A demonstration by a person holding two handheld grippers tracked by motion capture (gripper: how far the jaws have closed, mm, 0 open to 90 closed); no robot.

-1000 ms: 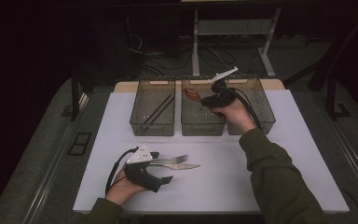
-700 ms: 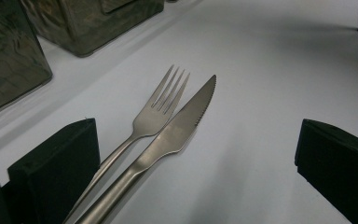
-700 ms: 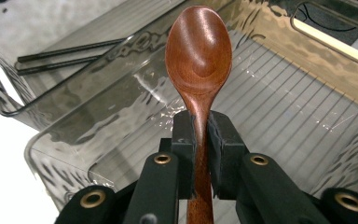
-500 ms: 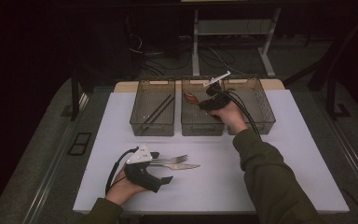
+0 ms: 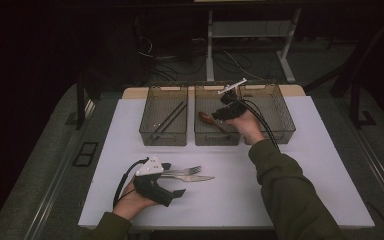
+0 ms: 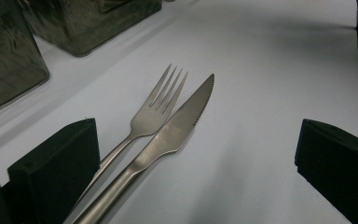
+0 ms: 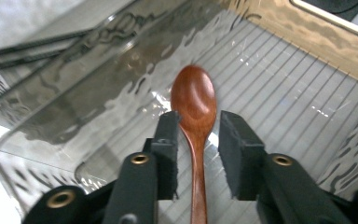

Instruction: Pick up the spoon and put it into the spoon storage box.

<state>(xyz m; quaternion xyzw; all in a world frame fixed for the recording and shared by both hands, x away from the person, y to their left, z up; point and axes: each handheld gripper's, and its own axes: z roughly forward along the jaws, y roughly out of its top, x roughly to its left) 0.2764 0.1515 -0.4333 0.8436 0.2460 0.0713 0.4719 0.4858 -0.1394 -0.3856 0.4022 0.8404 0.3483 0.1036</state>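
Note:
A brown wooden spoon [image 7: 193, 98] lies in the middle mesh bin [image 5: 215, 139], bowl pointing left in the high view. My right gripper [image 7: 198, 123] reaches into that bin. Its jaws have just been opening and now stand a little apart on either side of the spoon's neck, not pressing on it. Near the table's front left, my left gripper [image 5: 174, 179] rests open on the white surface. A steel fork [image 6: 161, 105] and a serrated steel knife [image 6: 182, 126] lie side by side between its wide jaws, untouched.
The left bin [image 5: 164, 135] holds two dark chopsticks [image 5: 169, 119]. The right bin [image 5: 276, 117] stands beside my right hand. A cable trails from each gripper. The white table top [image 5: 280, 150] ends at dark floor on all sides.
My right hand has sunk slightly into the middle bin with the spoon, and its jaws have parted from the spoon. The left hand, fork and knife have stayed put.

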